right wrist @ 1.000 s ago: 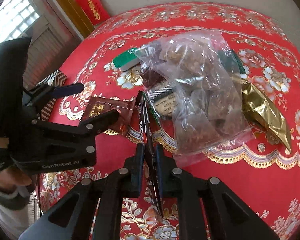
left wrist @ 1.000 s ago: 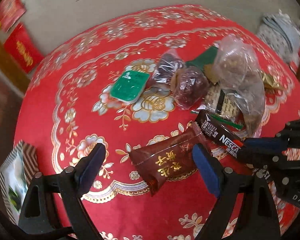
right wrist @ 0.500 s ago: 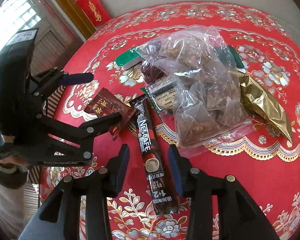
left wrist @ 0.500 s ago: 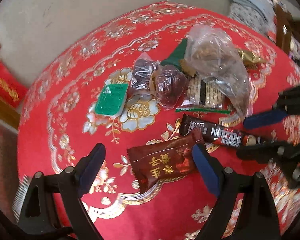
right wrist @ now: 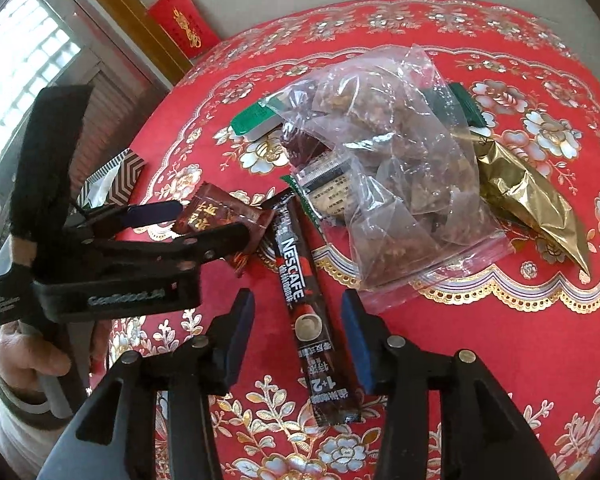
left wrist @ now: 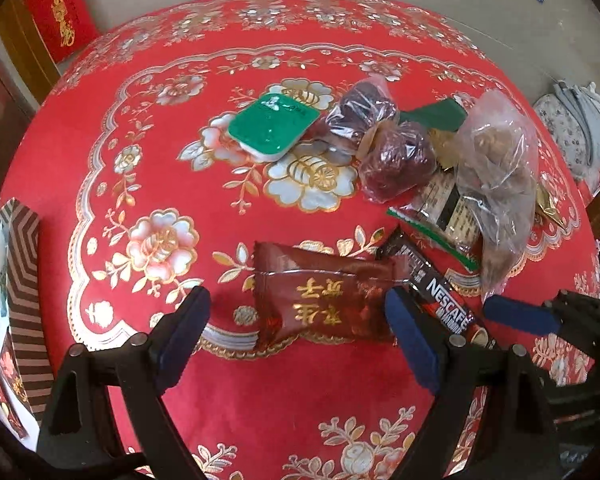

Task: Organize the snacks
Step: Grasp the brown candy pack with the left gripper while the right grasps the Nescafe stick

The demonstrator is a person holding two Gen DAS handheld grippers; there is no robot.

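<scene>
My left hand-held gripper (left wrist: 296, 340) is spread wide around the brown snack packet (left wrist: 324, 300), not touching it. My right hand-held gripper (right wrist: 298, 334) gapes astride the coffee stick (right wrist: 306, 284). Both lie on the red flowered counter (left wrist: 100, 168); clear bag (right wrist: 388, 168) at one o'clock.

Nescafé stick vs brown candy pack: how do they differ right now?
The Nescafé stick is long, narrow and near-black; the candy pack is short, wide and reddish-brown. The stick lies between the open right gripper; the pack lies between the open left gripper. Both lie flat on the tablecloth, ungripped.
</scene>
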